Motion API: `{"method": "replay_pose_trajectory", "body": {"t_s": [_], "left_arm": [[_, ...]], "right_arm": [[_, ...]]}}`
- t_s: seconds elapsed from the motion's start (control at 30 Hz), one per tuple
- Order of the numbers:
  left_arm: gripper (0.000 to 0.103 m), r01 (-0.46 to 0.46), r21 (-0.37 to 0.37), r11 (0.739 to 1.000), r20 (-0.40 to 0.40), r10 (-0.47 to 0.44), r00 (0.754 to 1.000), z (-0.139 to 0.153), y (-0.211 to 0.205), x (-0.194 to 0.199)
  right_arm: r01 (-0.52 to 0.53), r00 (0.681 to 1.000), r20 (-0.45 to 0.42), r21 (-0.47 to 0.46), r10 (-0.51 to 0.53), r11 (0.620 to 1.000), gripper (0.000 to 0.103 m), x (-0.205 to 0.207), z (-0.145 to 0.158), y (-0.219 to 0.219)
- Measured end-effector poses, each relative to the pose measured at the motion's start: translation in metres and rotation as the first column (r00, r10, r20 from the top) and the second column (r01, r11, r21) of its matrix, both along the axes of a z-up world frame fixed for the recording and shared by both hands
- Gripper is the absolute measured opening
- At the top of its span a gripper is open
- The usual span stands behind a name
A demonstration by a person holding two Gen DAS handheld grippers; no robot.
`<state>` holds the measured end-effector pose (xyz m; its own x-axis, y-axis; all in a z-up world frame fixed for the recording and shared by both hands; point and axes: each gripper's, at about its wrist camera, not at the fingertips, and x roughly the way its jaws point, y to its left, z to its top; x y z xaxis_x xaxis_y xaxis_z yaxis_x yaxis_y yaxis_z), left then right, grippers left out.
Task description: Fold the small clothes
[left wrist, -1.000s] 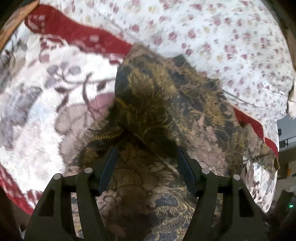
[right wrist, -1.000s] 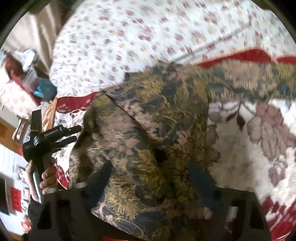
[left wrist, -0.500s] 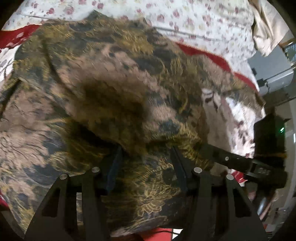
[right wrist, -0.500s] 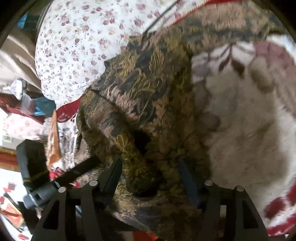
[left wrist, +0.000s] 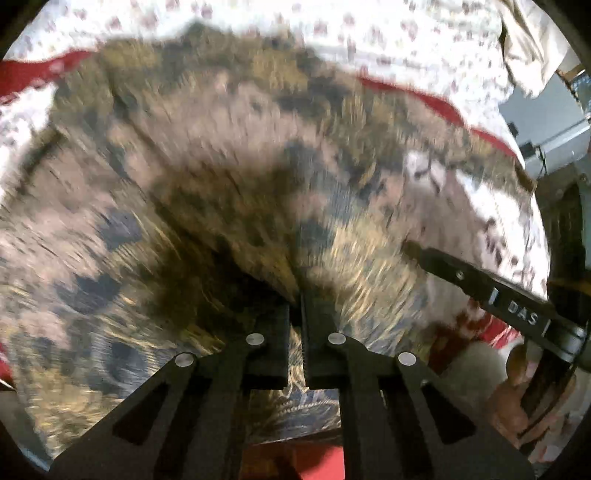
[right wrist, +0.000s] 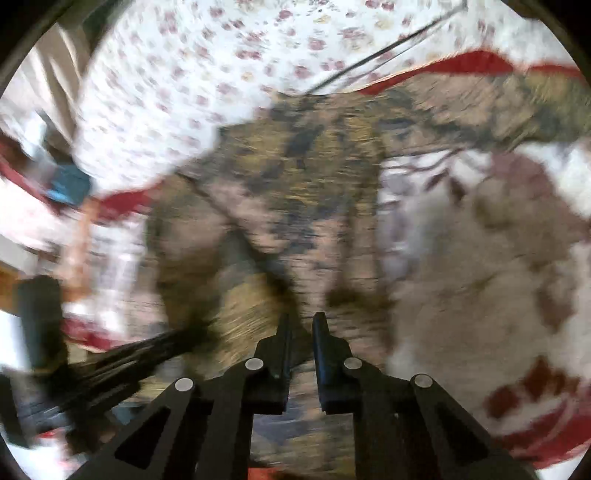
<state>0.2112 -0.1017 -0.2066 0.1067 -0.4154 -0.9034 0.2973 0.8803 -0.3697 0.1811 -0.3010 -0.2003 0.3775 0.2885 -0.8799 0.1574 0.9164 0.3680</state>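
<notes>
Floral bedspread (left wrist: 424,33) carries red-edged blanket (right wrist: 480,266); brown-gold patterned garment (left wrist: 221,177) atop.

Matt patterned cloth garment (left wrist: 229,192)

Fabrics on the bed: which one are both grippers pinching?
The brown-gold patterned garment, pinched by left gripper and right gripper; the small-flowered white sheet and large-flowered blanket lie free.

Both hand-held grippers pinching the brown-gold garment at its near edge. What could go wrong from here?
1. The left hand-held gripper has just closed on a bunched ridge of the brown-gold patterned garment; it may hold several layers, so the fold drags crooked.
2. The right hand-held gripper has also just closed, with only a thin edge between its tips; the cloth could slip out on lifting.
</notes>
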Motion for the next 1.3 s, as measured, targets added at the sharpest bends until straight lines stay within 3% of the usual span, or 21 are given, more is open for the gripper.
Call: {"method": "replay_pose_trajectory", "body": {"t_s": [0.07,0.13,0.17,0.2,0.23,0.27,0.3,0.37,0.47,0.57,0.63,0.7,0.77,0.9,0.97,1.07,1.13,1.17,1.23,1.3], "left_arm": [[0.004,0.002,0.004,1.0,-0.012,-0.002,1.0,-0.006,0.002,-0.003],[0.004,0.027,-0.014,1.0,0.04,-0.026,0.999,0.01,0.006,-0.011],[0.004,0.051,-0.039,0.998,0.077,-0.048,0.996,0.023,0.01,-0.016],[0.008,0.059,-0.063,0.996,0.108,-0.052,0.993,0.035,0.016,-0.02],[0.012,0.051,-0.079,0.996,0.147,-0.039,0.988,0.049,0.025,-0.022],[0.026,0.028,-0.091,0.995,0.179,-0.011,0.984,0.061,0.036,-0.022],[0.05,-0.004,-0.1,0.995,0.199,0.024,0.98,0.071,0.047,-0.018],[0.073,-0.133,-0.113,0.985,0.221,0.155,0.963,0.087,0.082,0.003],[0.073,-0.337,-0.099,0.936,0.221,0.351,0.91,0.093,0.135,0.052],[0.073,-0.523,-0.104,0.846,0.09,0.531,0.842,0.075,0.183,0.119],[0.073,-0.608,-0.155,0.779,-0.074,0.604,0.793,0.043,0.216,0.166],[0.071,-0.651,-0.148,0.745,-0.132,0.637,0.759,0.015,0.236,0.199],[0.065,-0.65,-0.126,0.749,-0.148,0.634,0.759,-0.004,0.241,0.215],[0.065,-0.67,-0.172,0.722,-0.266,0.621,0.737,-0.029,0.25,0.214],[0.065,-0.662,-0.168,0.73,-0.271,0.611,0.743,-0.032,0.248,0.213],[0.065,-0.657,-0.167,0.735,-0.259,0.61,0.749,-0.03,0.243,0.211],[0.065,-0.642,-0.176,0.746,-0.279,0.587,0.76,-0.033,0.237,0.214],[0.062,-0.65,-0.177,0.739,-0.281,0.595,0.753,-0.033,0.239,0.213],[0.048,-0.655,-0.182,0.734,-0.294,0.595,0.748,-0.037,0.239,0.212],[0.037,-0.66,-0.199,0.725,-0.324,0.587,0.742,-0.041,0.24,0.211]], "right_arm": [[0.006,0.999,-0.033,0.007,-0.005,1.0,0.01,0.003,-0.009,0.001],[0.024,0.999,0.021,0.043,-0.025,0.999,0.012,0.0,0.002,-0.005],[0.045,0.995,0.082,0.08,-0.051,0.996,0.021,-0.005,0.013,-0.011],[0.059,0.991,0.111,0.089,-0.069,0.994,0.051,-0.007,0.018,-0.014],[0.085,0.985,0.145,0.086,-0.096,0.993,0.071,-0.01,0.026,-0.017],[0.112,0.973,0.195,0.074,-0.124,0.991,0.102,-0.015,0.035,-0.018],[0.115,0.966,0.224,0.071,-0.128,0.991,0.103,-0.017,0.04,-0.018],[0.097,0.958,0.266,0.069,-0.112,0.993,0.103,-0.015,0.055,-0.012],[0.04,0.943,0.322,0.126,-0.079,0.991,0.103,-0.004,0.084,0.003],[-0.071,0.95,0.31,0.139,0.025,0.988,0.103,0.041,0.113,0.031],[-0.14,0.948,0.303,0.131,0.094,0.982,0.102,0.073,0.125,0.053],[-0.23,0.943,0.276,0.14,0.185,0.963,0.1,0.128,0.131,0.086],[-0.292,0.941,0.23,0.182,0.248,0.939,0.099,0.181,0.121,0.114],[-0.354,0.935,0.108,0.175,0.339,0.919,0.081,0.282,0.079,0.166],[-0.392,0.92,0.066,0.175,0.386,0.903,0.07,0.326,0.057,0.192],[-0.426,0.903,0.022,0.164,0.429,0.89,0.07,0.375,0.026,0.223],[-0.401,0.912,-0.032,0.131,0.408,0.907,0.066,0.401,0.0,0.238],[-0.377,0.92,-0.061,0.14,0.388,0.915,0.058,0.412,-0.013,0.244],[-0.361,0.92,-0.09,0.183,0.382,0.914,0.052,0.424,-0.03,0.251],[-0.361,0.915,-0.111,0.198,0.387,0.911,0.029,0.427,-0.04,0.257]]}}
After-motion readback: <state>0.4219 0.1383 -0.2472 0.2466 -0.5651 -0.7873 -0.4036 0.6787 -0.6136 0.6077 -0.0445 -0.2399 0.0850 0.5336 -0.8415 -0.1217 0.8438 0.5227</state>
